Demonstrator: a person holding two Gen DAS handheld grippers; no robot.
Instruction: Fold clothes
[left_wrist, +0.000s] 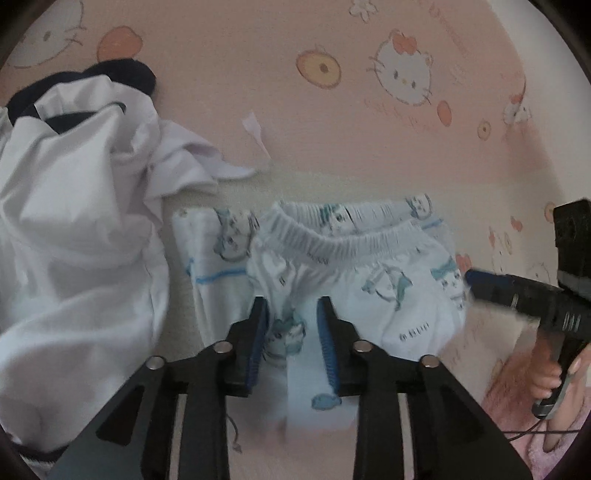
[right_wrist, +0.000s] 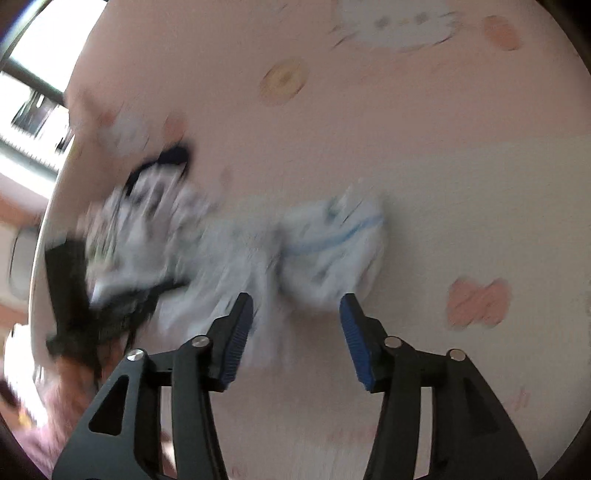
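One crumpled white garment (left_wrist: 74, 229) lies far left; one printed shorts (left_wrist: 354, 280) sits mid-sheet, pink sheet (left_wrist: 258, 74) bare beyond. Left gripper (left_wrist: 293, 314) is narrowly parted above the shorts, fabric between its fingers, grip uncertain. Right gripper (right_wrist: 297, 314) gapes wide, holding nothing.

The printed shorts (left_wrist: 354, 273) are soft matt cloth with a gathered elastic waistband; beside them the white shirt (left_wrist: 74, 221) is smooth, crumpled fabric with dark trim. Under the shorts, the pink cartoon sheet (left_wrist: 258, 55) looks matt and finely textured. The left gripper (left_wrist: 293, 343) is matt black plastic with ribbed blue pads (left_wrist: 325, 332) and shiny metal pins.
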